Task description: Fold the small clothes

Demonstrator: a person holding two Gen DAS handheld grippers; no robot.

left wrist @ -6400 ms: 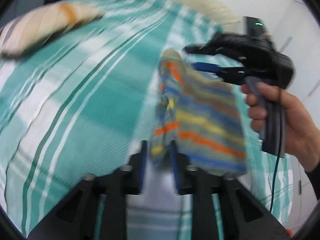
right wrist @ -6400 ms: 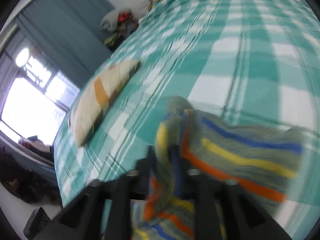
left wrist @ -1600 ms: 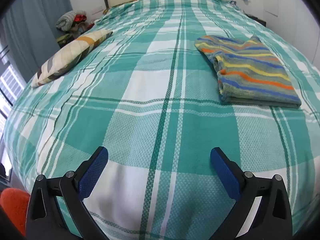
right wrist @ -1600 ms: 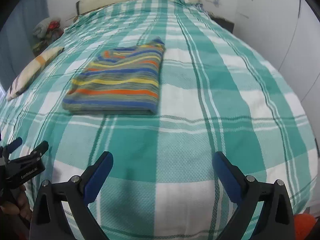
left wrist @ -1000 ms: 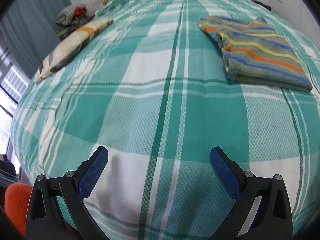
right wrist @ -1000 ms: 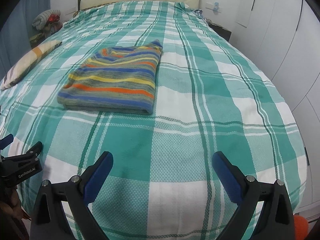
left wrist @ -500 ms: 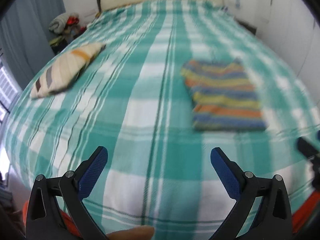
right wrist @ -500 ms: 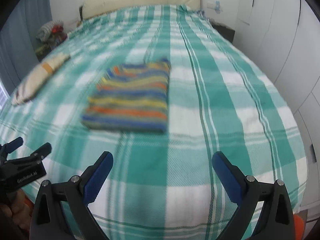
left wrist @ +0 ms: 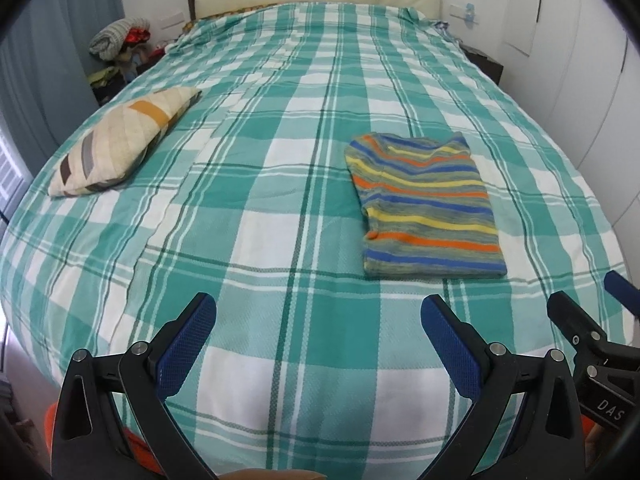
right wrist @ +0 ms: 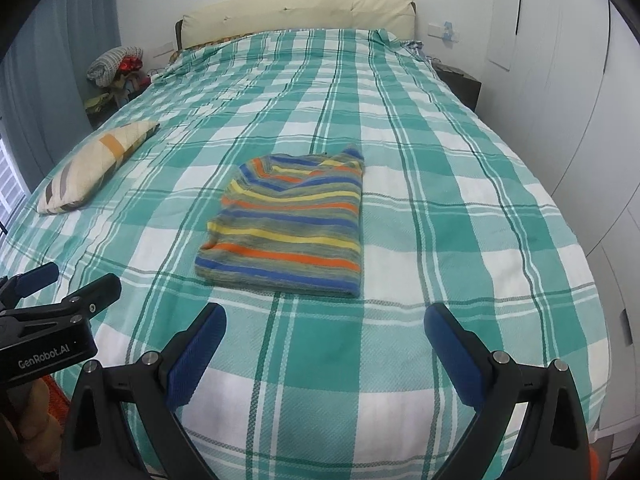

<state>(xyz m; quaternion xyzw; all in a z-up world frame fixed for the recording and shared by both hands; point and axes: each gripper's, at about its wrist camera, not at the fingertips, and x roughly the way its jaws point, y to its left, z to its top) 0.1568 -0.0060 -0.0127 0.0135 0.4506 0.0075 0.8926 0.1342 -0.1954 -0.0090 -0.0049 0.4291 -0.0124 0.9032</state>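
Your folded sweater w/ orange, yellow, blue and grey-green stripes [left wrist: 428,204] lies flat on the bed's teal-and-white plaid cover [left wrist: 248,184], right of centre, well apart from both tools. Your left tongs [left wrist: 318,344] hang over the bed's foot end, blue pads spread wide, gripping nothing. Your right tongs [right wrist: 324,350] sit alongside, released too, jaws apart & empty; the sweater is straight ahead of them. A cream cushion w/ orange, grey and brown bars [left wrist: 120,144] rests near the bed's left edge. Cream padded headboard [right wrist: 296,10] at the far end.
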